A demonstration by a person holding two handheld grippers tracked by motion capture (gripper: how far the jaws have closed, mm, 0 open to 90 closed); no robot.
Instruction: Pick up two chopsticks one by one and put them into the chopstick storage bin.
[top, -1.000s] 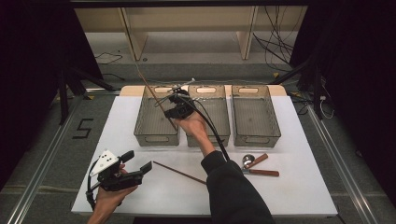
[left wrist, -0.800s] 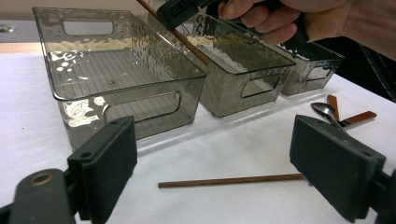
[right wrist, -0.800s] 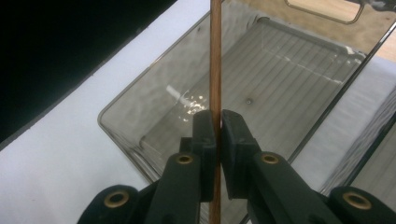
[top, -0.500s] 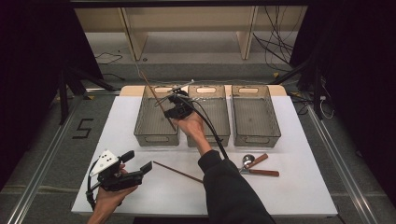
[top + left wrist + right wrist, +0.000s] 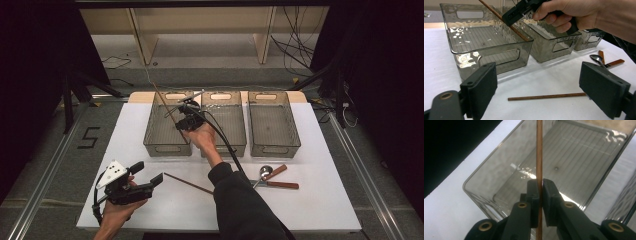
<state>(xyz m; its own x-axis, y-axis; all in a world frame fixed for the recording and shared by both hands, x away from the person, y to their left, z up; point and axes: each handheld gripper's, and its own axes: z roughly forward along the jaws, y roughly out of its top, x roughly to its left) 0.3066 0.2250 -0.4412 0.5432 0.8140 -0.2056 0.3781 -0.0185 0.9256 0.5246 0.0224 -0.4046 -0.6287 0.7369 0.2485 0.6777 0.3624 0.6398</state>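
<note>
My right arm reaches forward across the white table (image 5: 325, 165), forearm stretched out and wrist bent so that my right gripper (image 5: 184, 116) hangs over the leftmost of three smoky clear bins (image 5: 167, 142). Its jaws are clamped on a thin brown chopstick (image 5: 539, 150), pinching it near its lower end; the stick slants up and away to the left, over the bin's ribbed floor, and in the left gripper view it crosses the bin's near right corner. My left hand (image 5: 117, 212) rests low at the table's near left edge, holding my left gripper (image 5: 145, 177) roughly level and pointed towards the bins, jaws spread wide with nothing between them. A second chopstick (image 5: 546, 96) lies flat on the table just ahead of those jaws. Two spoons (image 5: 272, 177) lie to the right.
</note>
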